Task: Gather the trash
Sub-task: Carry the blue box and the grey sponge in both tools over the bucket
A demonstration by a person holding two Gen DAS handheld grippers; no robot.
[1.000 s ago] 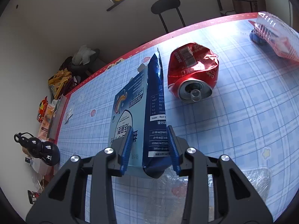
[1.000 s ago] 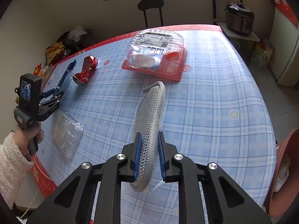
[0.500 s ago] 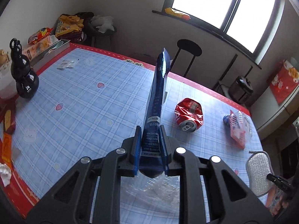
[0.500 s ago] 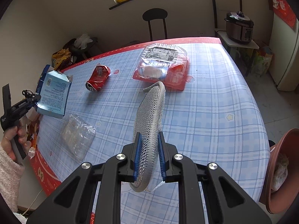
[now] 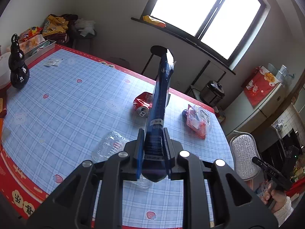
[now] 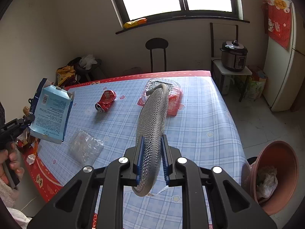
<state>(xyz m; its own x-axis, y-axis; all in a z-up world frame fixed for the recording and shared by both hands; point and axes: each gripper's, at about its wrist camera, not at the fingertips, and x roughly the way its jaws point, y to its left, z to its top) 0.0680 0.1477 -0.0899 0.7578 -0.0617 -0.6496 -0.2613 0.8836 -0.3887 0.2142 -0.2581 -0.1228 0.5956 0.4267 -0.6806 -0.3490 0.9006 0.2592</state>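
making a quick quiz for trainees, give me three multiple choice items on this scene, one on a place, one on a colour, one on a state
1. Where does the crushed can lie?
A. on the table
B. in the bin
C. on the floor

2. What colour is the bin beside the table?
A. green
B. reddish brown
C. white

3. What is the state of the left gripper?
A. open and empty
B. shut on the can
C. shut on the flattened carton

Answers:
1. A, the can rests on the checked cloth near the clear food tray.
2. B, its tilted rim and wall show terracotta, with bags inside.
3. C, both fingers press the dark blue carton, which is held clear above the table.
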